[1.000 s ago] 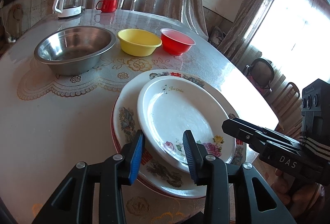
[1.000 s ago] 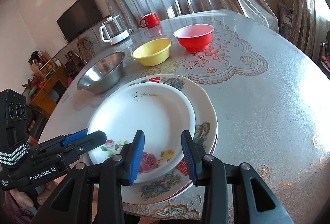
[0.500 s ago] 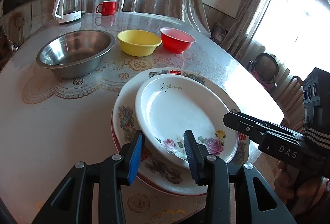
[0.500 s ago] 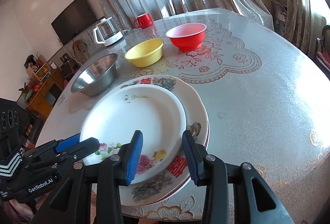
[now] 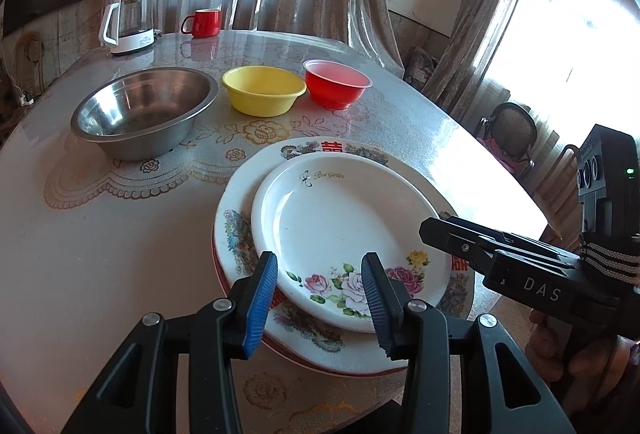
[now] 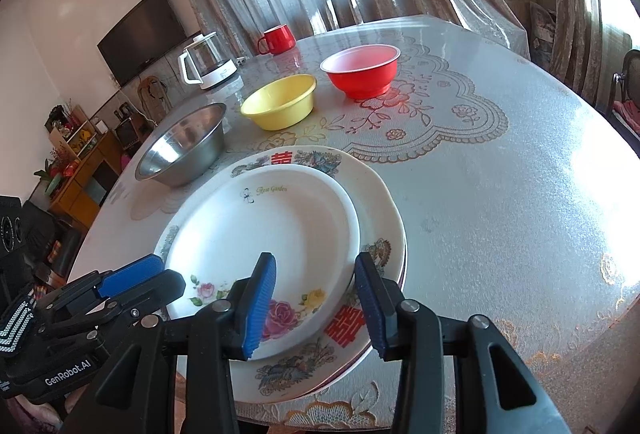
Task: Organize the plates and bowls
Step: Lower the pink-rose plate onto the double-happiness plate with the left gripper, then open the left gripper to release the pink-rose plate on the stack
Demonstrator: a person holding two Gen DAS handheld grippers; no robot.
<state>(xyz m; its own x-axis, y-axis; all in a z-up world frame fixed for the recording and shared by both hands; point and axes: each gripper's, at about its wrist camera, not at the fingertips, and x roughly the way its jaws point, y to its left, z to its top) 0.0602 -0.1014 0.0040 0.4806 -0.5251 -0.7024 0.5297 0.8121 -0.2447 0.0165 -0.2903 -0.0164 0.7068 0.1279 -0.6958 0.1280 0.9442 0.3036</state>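
Glass-topped table [image 5: 100,266] holds the plates [image 5: 344,230] already stacked near its edge; steel bowl [image 5: 144,110], yellow bowl [image 5: 264,90] and red bowl [image 5: 336,84] stand apart, unnested. Left gripper [image 5: 320,290] and right gripper [image 6: 316,298], jaws just opening, hold nothing.

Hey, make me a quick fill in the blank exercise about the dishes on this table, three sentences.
1. The rose plate rests on top of a larger ____.
2. The yellow bowl stands between the steel bowl and the ____ bowl.
3. Beside the kettle at the far edge stands a red ____.

Missing words: plate; red; mug
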